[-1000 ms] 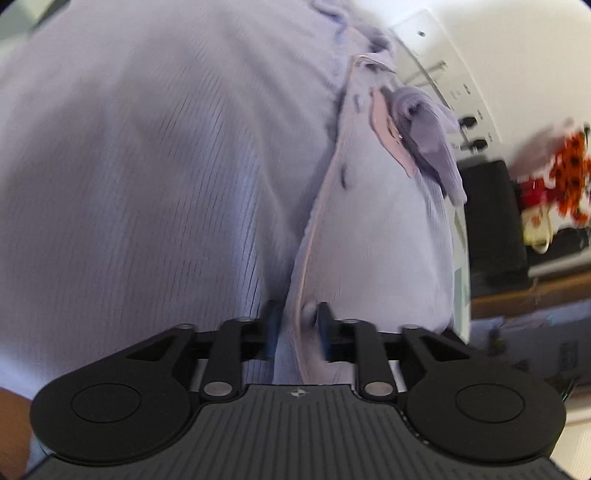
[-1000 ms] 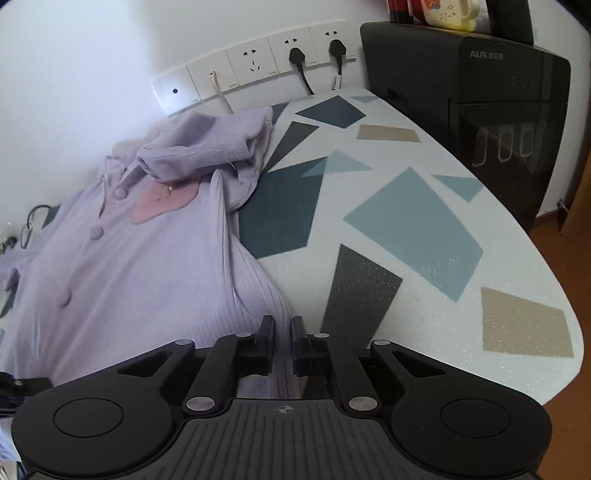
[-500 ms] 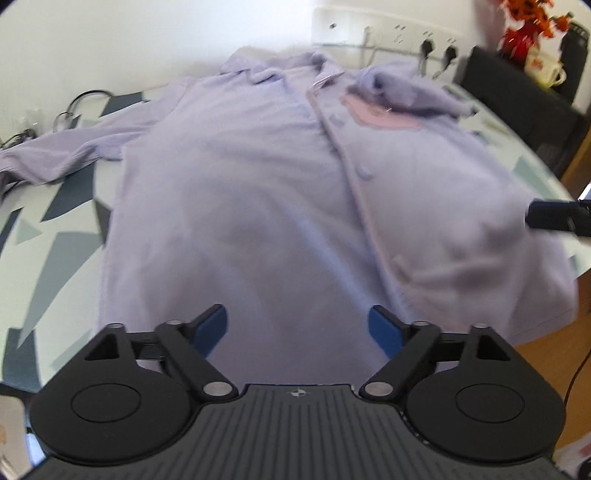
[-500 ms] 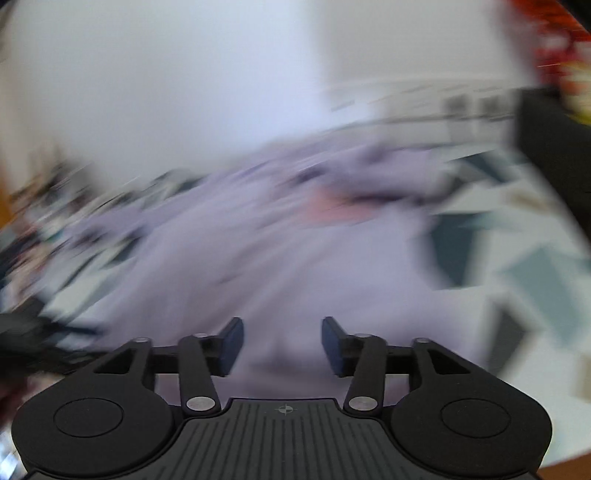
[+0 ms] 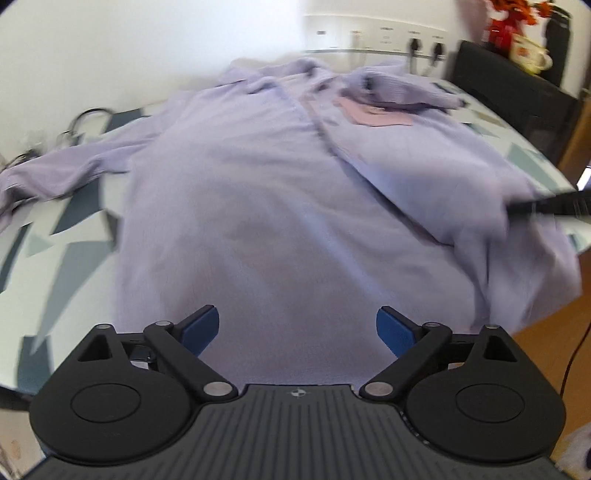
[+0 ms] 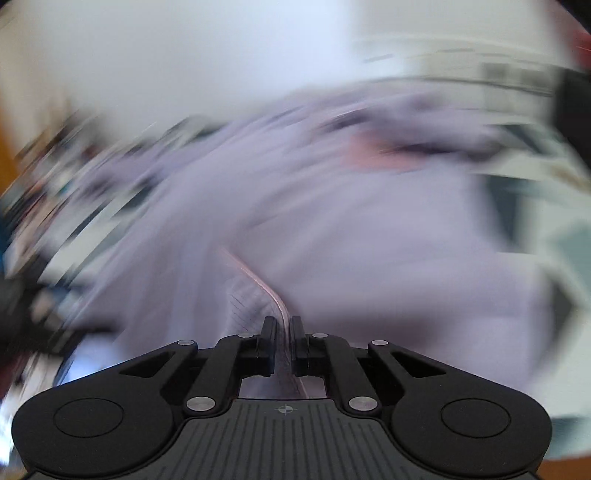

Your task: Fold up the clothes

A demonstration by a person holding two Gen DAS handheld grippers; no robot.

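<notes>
A lavender button-up shirt (image 5: 266, 192) lies spread over the patterned table, collar toward the wall, one sleeve (image 5: 62, 166) stretched out to the left. A pink patch (image 5: 373, 114) shows near the collar. My left gripper (image 5: 297, 328) hovers open above the shirt's near hem, blue pads wide apart, nothing between them. My right gripper (image 6: 282, 332) is shut on the shirt's pink-edged front placket (image 6: 258, 284); that view is heavily blurred by motion. In the left wrist view the right gripper's black fingers (image 5: 546, 205) reach in from the right and hold a raised fold of the shirt.
The table (image 5: 33, 243) has a white top with grey and blue shapes. Wall sockets (image 5: 384, 33) with plugs sit behind it. A black appliance (image 5: 509, 96) stands at the right, with a mug and red flowers on top. Cables (image 5: 85, 118) lie at the left.
My left gripper let go of the placket a second ago, opened wide and pulled back. My right gripper opened, swung left over the shirt, and has now shut on the placket.
</notes>
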